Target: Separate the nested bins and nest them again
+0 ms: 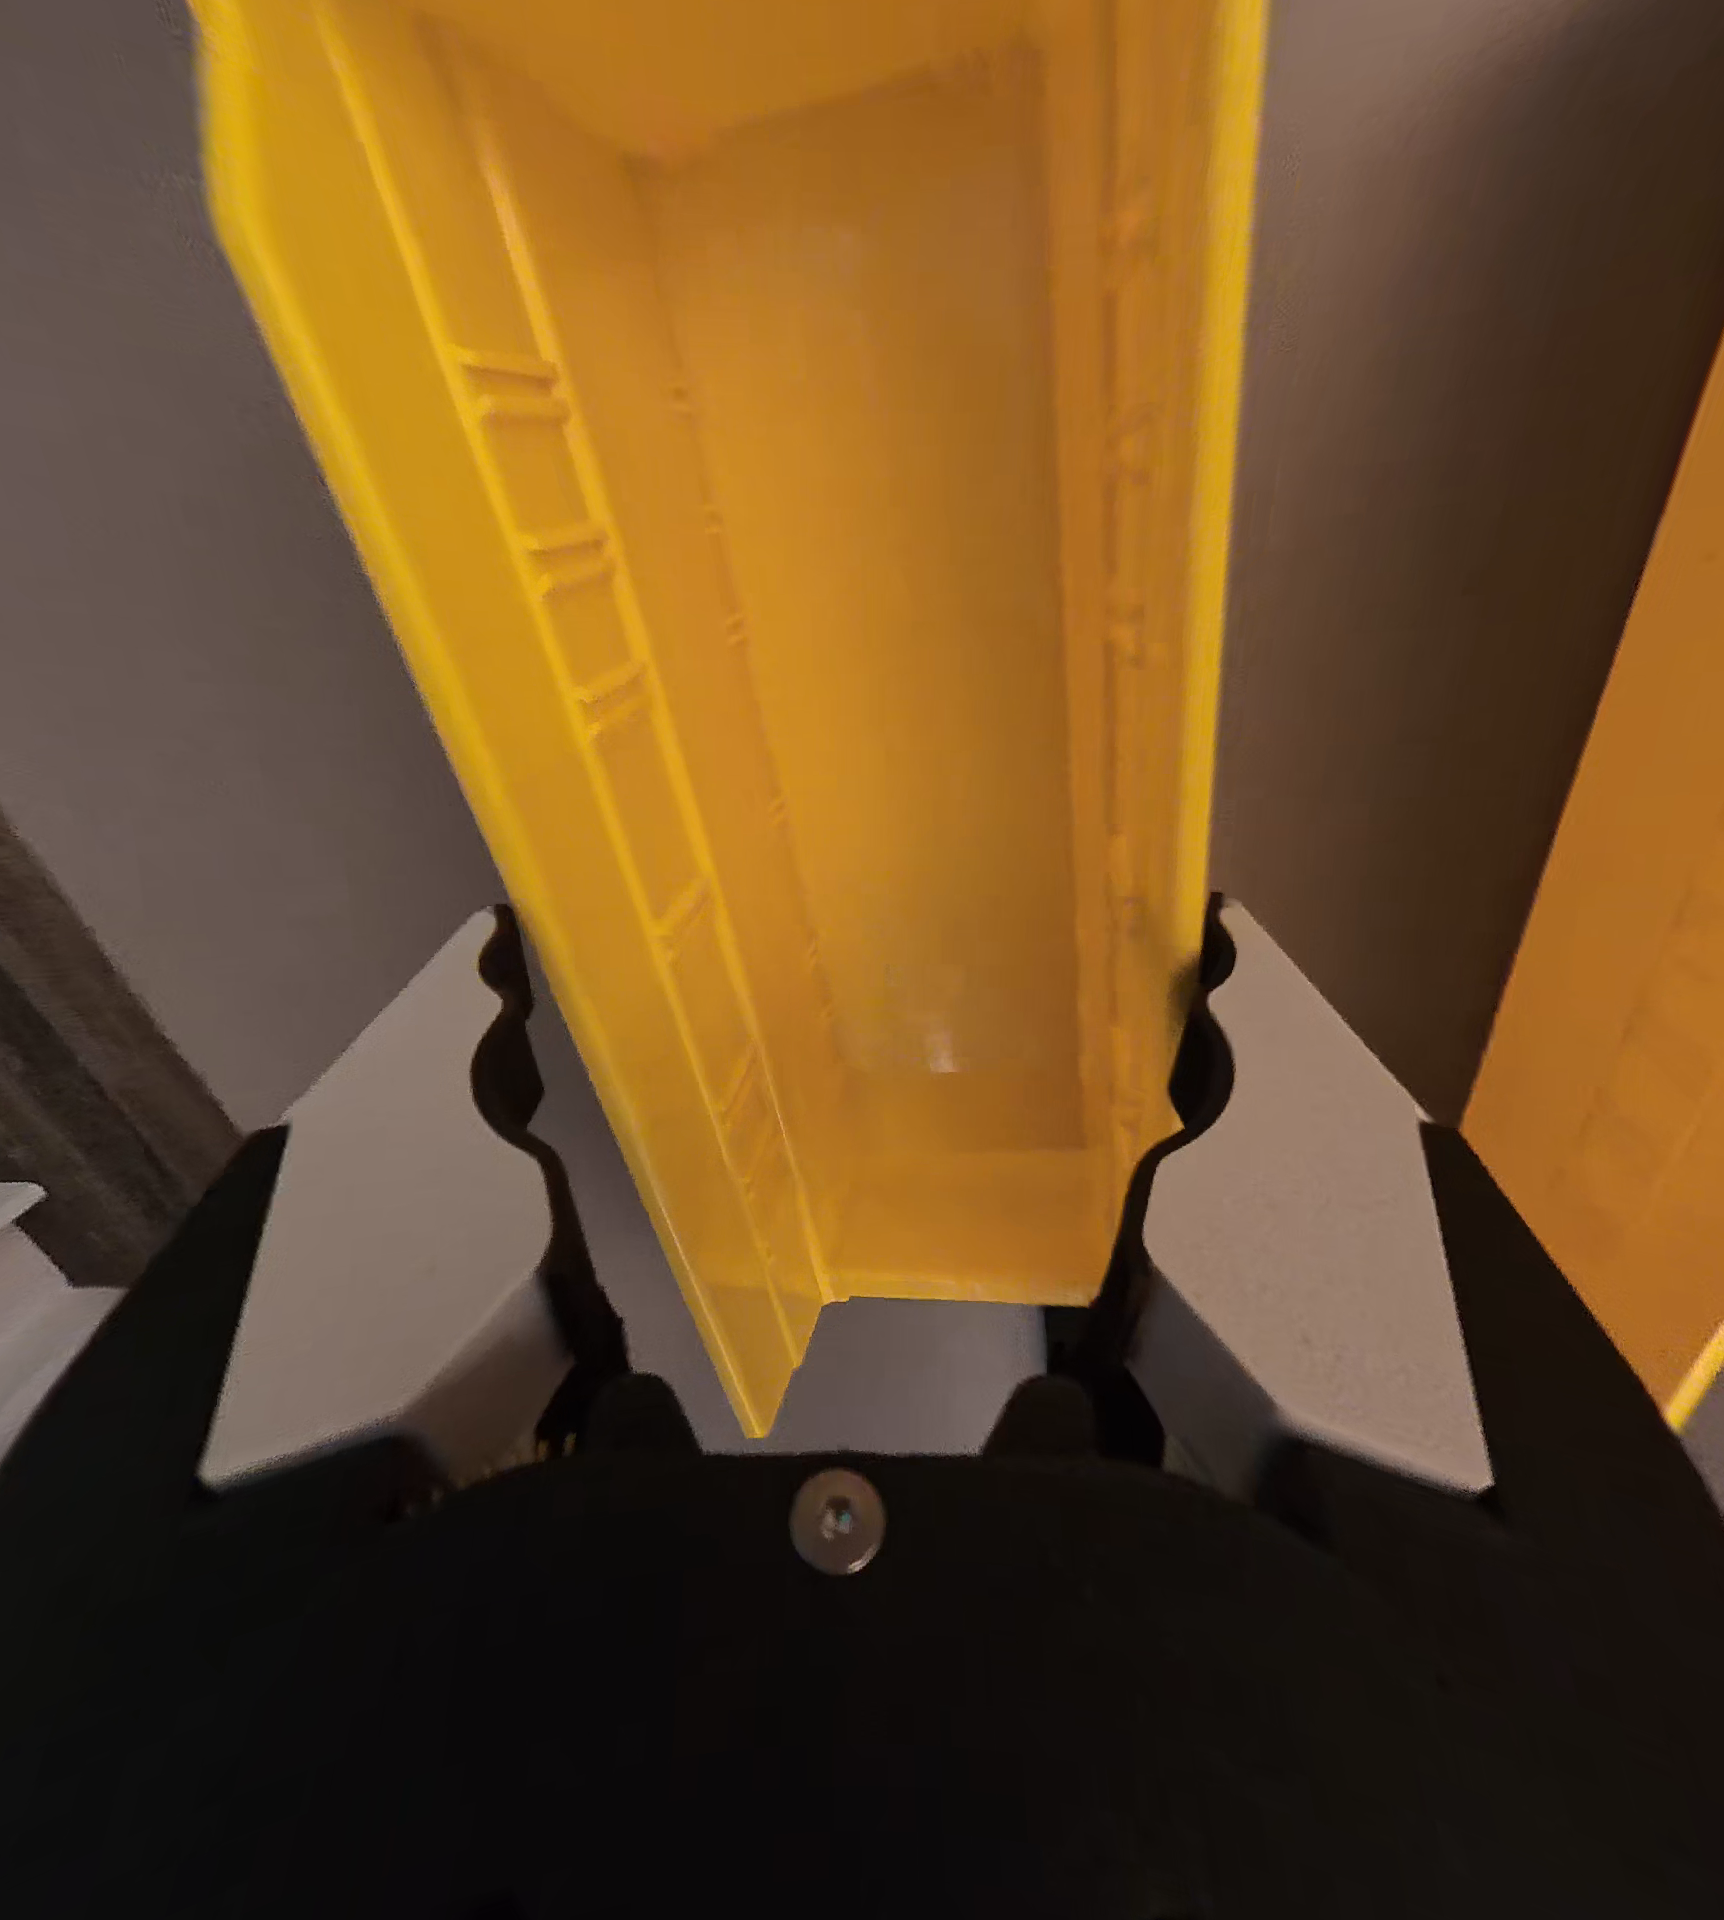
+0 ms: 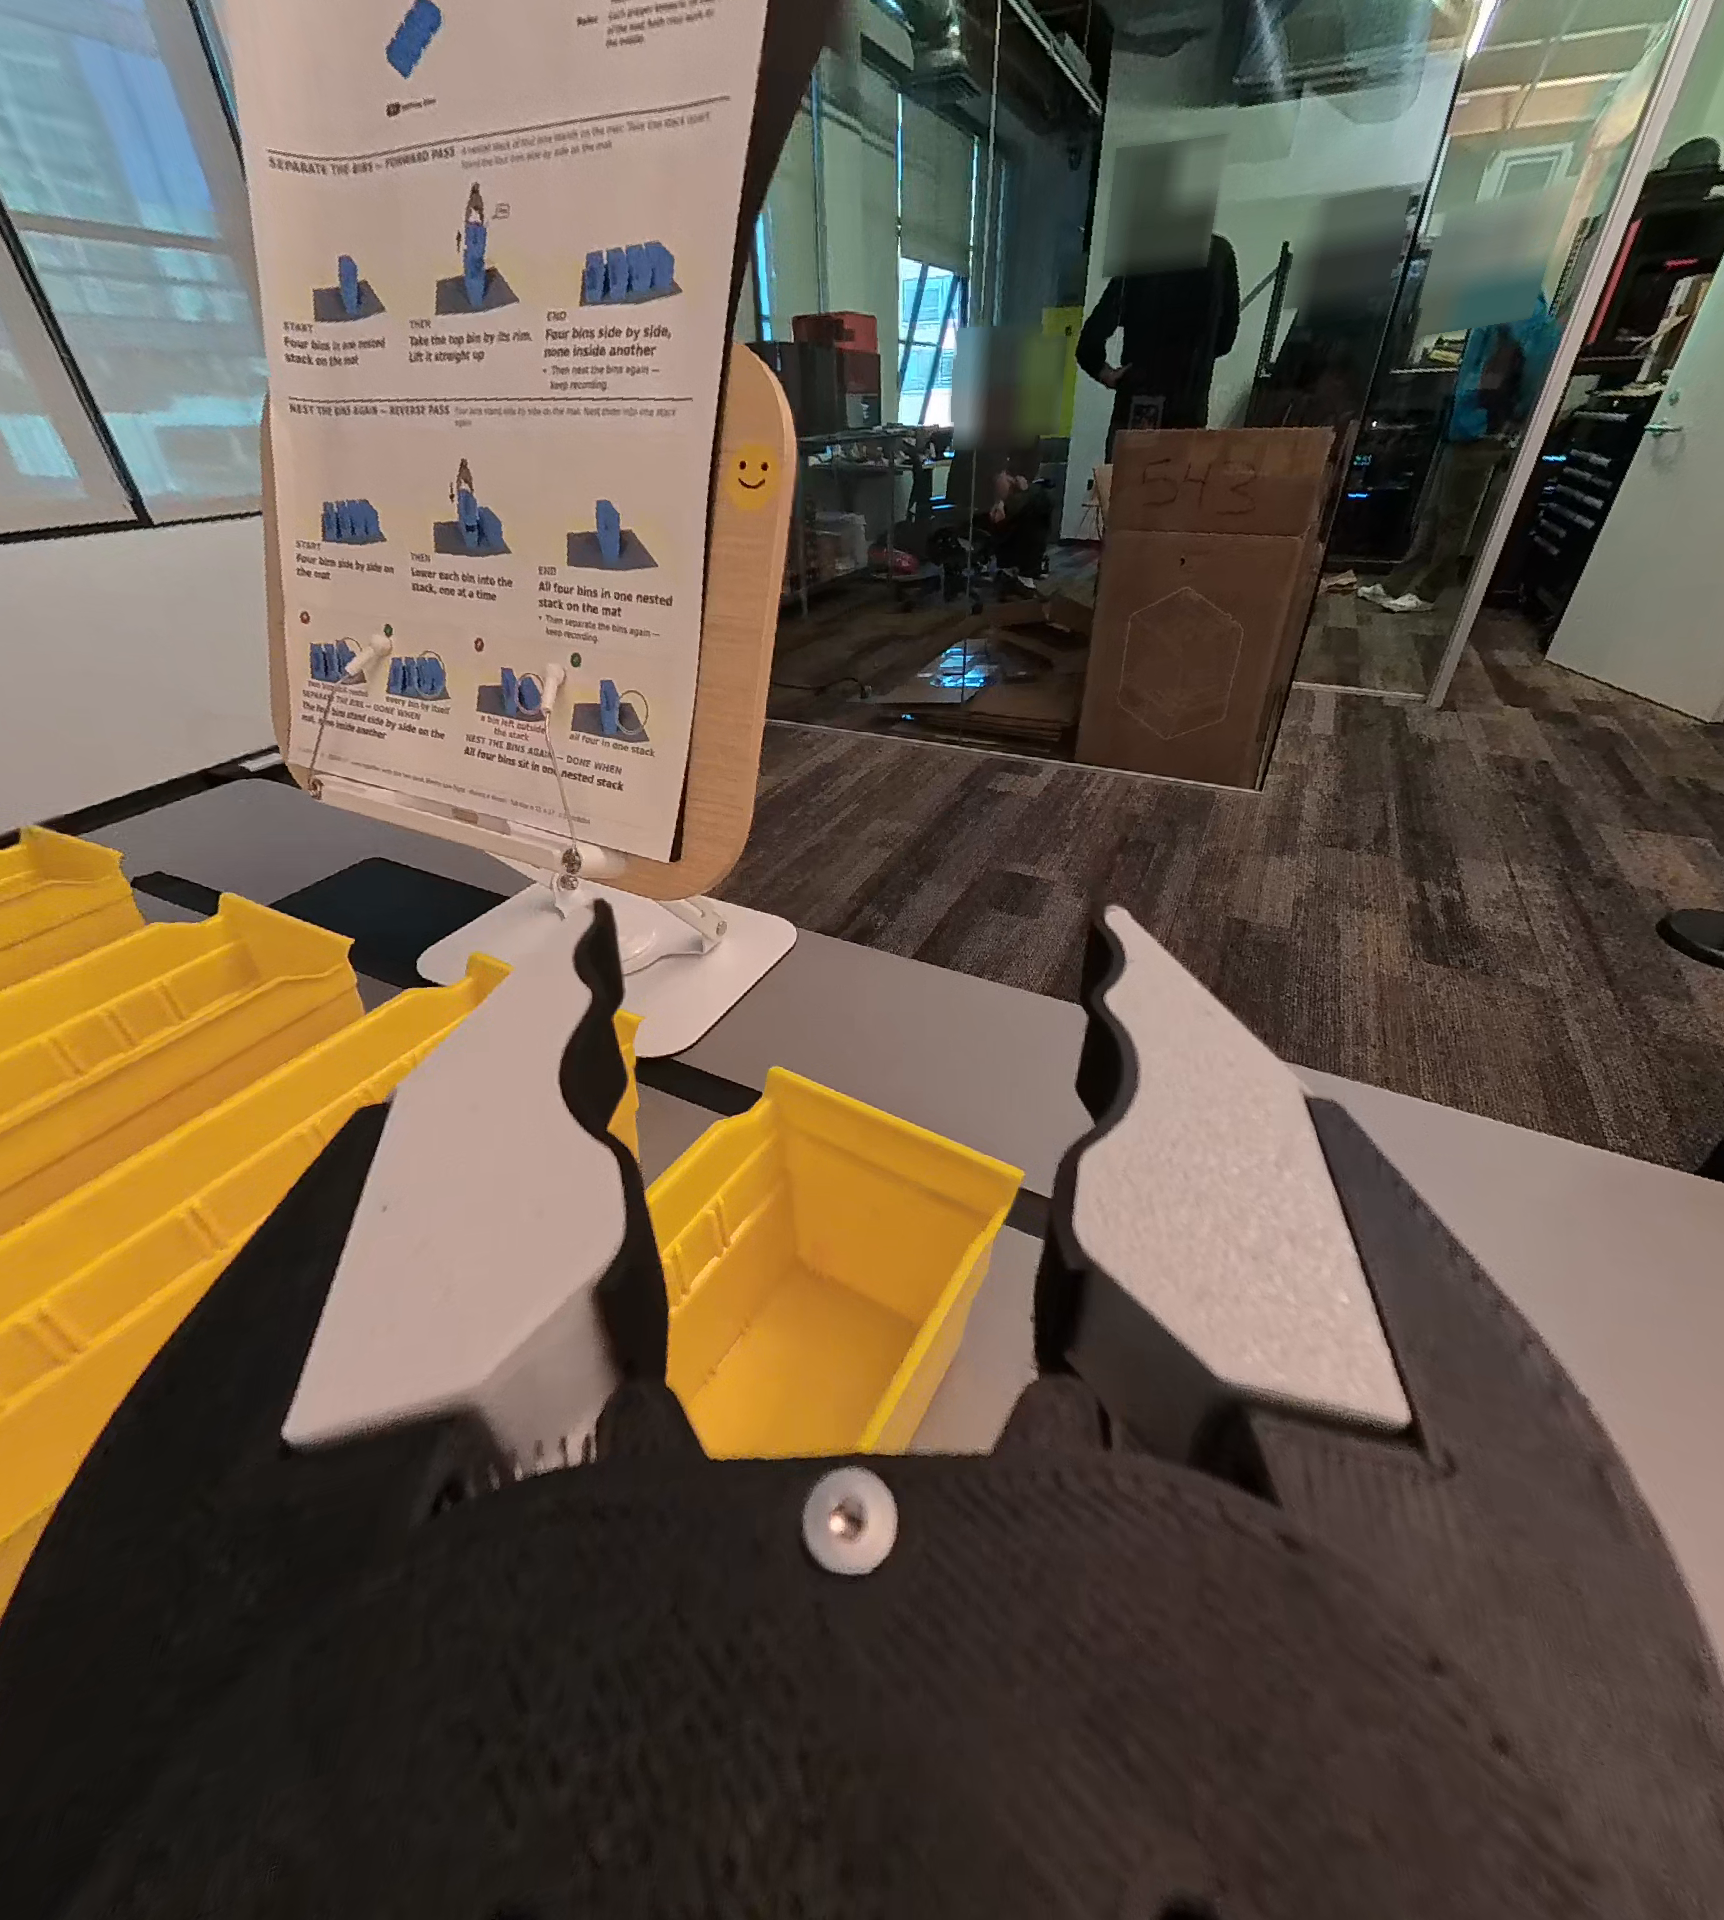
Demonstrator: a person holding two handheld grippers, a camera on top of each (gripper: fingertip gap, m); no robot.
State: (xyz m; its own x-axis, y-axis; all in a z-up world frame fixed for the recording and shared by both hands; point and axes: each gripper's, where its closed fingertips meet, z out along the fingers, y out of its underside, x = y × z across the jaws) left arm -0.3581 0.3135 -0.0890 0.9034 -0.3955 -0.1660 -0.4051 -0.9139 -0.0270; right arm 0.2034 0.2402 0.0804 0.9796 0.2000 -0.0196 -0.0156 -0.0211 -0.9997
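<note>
Left claw [image 1: 853, 997] gapes wide astride a long yellow bin [image 1: 837, 623], its left pad clear of it; right claw [image 2: 853, 997] hangs open, gripping nothing, above the counter [image 2: 941, 997].

Glossy yellow moulded-plastic bins [image 2: 110, 1122] with ribbed walls sit on a smooth, matt grey table [image 2: 941, 1018] at lower left of the right wrist view. A printed paper sheet [image 2: 484, 416] hangs at upper left on a wood-grain board [image 2: 744, 665] with a matt white metal base [image 2: 692, 977]. The gripper fingers [image 2: 1222, 1226] show grainy white faces and matt black, layered-plastic bodies.
</note>
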